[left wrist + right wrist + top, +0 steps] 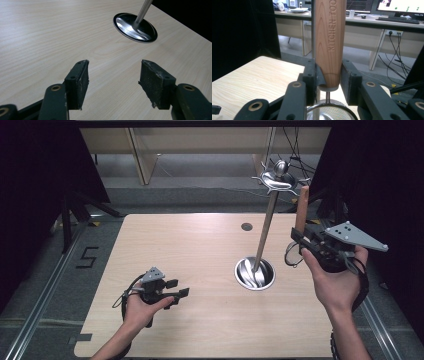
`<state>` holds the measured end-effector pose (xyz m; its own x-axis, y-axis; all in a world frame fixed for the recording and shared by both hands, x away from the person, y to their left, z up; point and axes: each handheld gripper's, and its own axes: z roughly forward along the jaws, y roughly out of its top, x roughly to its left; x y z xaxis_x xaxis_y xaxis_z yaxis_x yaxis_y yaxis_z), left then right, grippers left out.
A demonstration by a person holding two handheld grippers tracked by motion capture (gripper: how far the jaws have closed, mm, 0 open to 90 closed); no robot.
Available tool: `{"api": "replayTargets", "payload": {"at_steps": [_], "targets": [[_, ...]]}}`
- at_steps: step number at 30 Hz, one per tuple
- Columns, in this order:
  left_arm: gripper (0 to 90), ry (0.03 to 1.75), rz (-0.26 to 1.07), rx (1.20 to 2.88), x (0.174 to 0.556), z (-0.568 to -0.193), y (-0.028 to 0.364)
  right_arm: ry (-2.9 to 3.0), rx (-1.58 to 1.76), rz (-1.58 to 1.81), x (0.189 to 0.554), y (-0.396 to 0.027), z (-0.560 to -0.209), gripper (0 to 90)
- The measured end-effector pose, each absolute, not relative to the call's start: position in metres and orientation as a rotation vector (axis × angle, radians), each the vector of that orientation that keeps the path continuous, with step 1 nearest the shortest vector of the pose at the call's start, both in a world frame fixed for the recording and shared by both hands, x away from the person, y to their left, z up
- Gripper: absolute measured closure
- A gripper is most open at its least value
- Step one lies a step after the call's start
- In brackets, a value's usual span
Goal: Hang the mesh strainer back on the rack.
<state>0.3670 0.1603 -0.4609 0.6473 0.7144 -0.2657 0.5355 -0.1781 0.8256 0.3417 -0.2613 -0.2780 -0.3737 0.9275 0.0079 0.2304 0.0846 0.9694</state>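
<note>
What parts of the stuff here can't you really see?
- Wooden handle: in the right gripper view its top is cut off by the frame edge, so the stamped words end unfinished.
- Mesh strainer bowl under that handle: cut off by the bottom edge and flanked by the right claw.
- Metal stand: in the left gripper view its pole leaves the top edge; the hooks are unseen there.
- Left claw: small in the high view.

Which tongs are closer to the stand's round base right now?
Right. The right tongs hover just beside the round base, gripping a wooden handle; the left tongs sit open, farther off.
</note>
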Motion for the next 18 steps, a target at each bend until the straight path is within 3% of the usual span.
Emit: {"api": "replayTargets", "payload": {"at_steps": [18], "targets": [[39.2, 0.997, 0.219, 1.847, 0.3668, -0.4609, 0.1604, 1.705, 1.149, 1.327, 0.3464, -0.2576, -0.2775, 69.4]]}}
